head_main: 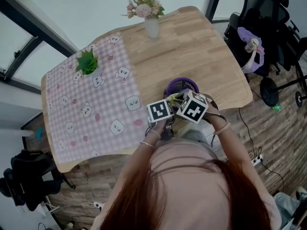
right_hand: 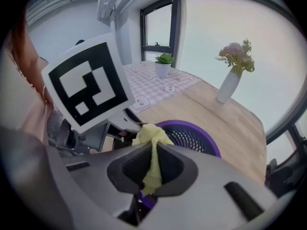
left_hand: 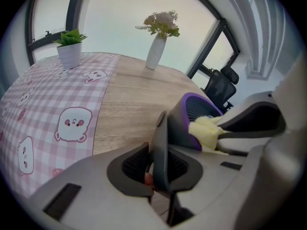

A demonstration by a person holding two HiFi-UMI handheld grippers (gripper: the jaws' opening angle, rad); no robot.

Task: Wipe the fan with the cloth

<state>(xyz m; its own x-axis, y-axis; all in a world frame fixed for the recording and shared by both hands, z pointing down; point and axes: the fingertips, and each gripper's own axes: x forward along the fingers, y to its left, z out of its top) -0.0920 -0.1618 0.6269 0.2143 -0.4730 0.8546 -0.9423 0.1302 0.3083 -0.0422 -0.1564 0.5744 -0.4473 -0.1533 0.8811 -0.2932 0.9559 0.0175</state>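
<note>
Presently, my left tongs (left_hand: 158, 162) are clamped on a thin dark upright part of the fan (left_hand: 192, 113), which I take to be its stand or rear edge. My right tongs (right_hand: 152, 169) are closed on a narrow fold of the yellow cloth (right_hand: 151, 140). In the head view the fan sits at about 5 o'clock on the counter (head_main: 192, 42), close to the near edge and just in front of me. The bunched end of the cloth lies against the purple rim at roughly 9 o'clock of the grille (right_hand: 194, 137).

Finding one: the left hold is on a slim part only, so a firm wiping push could twist the fan between the pads or tip it. Given its place by the edge, it could then slide off the counter towards me.

Finding two: the cloth is pinched by a small fold. Drag across the slotted grille could snag it and pull it free of the pads.

Finding three: both tongs work very near each other, marker cubes almost touching in the head view, so a wide stroke risks a knock between them.

Finding four: the cloth is wadded, so little of it meets the surface, and I judge that parts of the fan may go unwiped.
</note>
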